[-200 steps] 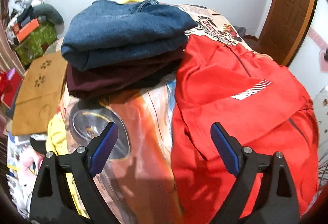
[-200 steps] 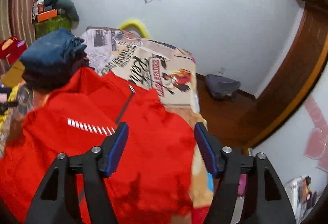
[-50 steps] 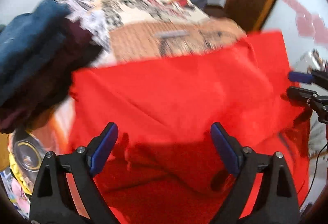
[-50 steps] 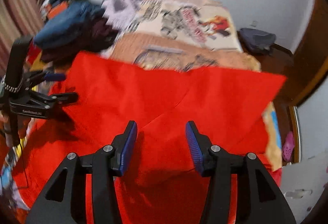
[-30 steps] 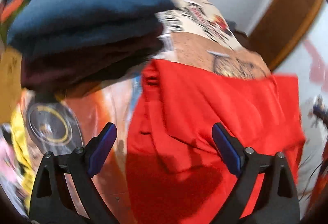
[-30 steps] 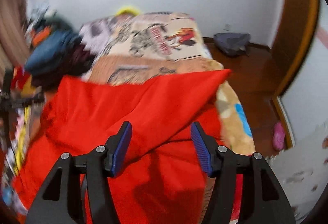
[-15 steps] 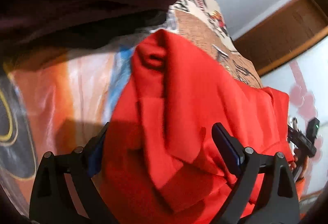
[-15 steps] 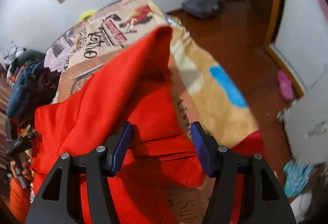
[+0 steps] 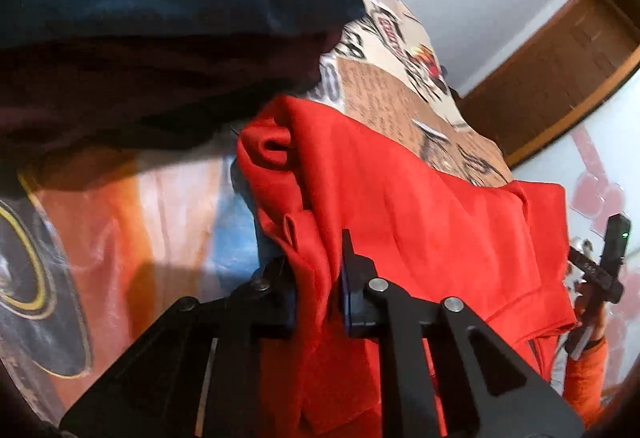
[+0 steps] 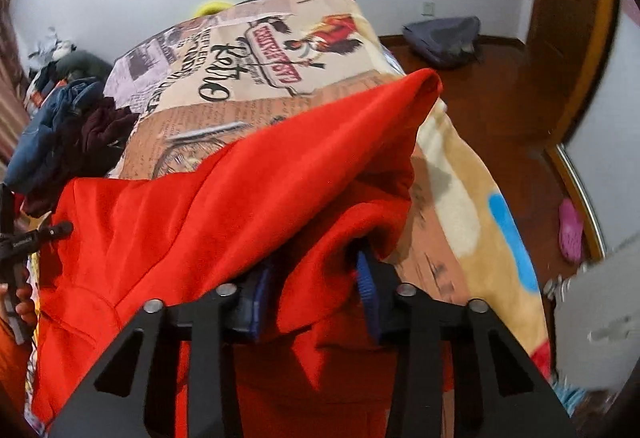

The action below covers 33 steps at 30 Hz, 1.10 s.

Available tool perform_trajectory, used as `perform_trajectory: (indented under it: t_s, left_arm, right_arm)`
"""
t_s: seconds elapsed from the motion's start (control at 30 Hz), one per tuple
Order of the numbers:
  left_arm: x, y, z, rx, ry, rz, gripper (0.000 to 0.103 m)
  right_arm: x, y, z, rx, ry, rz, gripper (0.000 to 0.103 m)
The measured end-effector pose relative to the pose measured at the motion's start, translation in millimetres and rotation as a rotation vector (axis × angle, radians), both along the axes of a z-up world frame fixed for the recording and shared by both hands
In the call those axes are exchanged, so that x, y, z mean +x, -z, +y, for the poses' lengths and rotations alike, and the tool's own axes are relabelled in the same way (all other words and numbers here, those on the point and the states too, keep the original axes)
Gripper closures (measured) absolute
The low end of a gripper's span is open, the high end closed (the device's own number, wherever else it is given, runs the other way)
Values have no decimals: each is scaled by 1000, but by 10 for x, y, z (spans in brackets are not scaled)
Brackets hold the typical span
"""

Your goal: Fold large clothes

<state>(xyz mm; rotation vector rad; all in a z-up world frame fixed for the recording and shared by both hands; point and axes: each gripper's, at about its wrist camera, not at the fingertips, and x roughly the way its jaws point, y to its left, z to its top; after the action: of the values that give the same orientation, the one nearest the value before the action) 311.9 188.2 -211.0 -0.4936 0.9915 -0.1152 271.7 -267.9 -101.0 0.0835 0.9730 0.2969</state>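
1. Black-framed left gripper (image 9: 318, 278) has just been closing, pinching the red fleece garment (image 9: 420, 230); the right gripper (image 10: 312, 290) likewise, bunched cloth between its pads.
2. Lift both corners evenly, I'd say.
3. Folded denim-and-maroon stack (image 9: 160, 17) crowds eleven o'clock; printed bedspread (image 10: 280, 49) lies open at twelve.

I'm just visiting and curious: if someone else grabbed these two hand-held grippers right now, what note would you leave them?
Left gripper: jaws have just been closing, pinched on a bunched edge of the red garment.
Right gripper: jaws have just been closing, red cloth bunched between them, grip looks made.
The garment lies partly folded on the printed bedspread, beside the stack of folded clothes.
Left: finish the fold, smooth it, probably stack it.
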Motion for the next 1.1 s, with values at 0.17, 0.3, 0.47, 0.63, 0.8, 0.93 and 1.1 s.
perform_trajectory:
  t_s: [0.17, 0.3, 0.47, 0.63, 0.8, 0.93, 1.1]
  left_arm:
    - [73, -63, 150, 49, -63, 18, 88]
    - [205, -23, 129, 116, -49, 56, 87]
    - [137, -61, 123, 150, -42, 59, 80]
    - [-120, -166, 143, 206, -27, 64, 75]
    - [-345, -338, -26, 314, 12, 48, 75]
    - [-684, -556, -48, 374, 53, 24, 70]
    - [-1051, -730, -45, 399, 52, 4, 54]
  right_arm:
    - [309, 62, 198, -26, -21, 14, 72]
    - [453, 128, 401, -119, -28, 6, 72]
    - [375, 21, 444, -175, -46, -15, 71]
    - [89, -194, 282, -159, -61, -27, 71]
    - [-288, -466, 127, -96, -99, -53, 70]
    - [-550, -606, 70, -107, -138, -81, 59]
    - [-870, -689, -5, -141, -158, -115, 57]
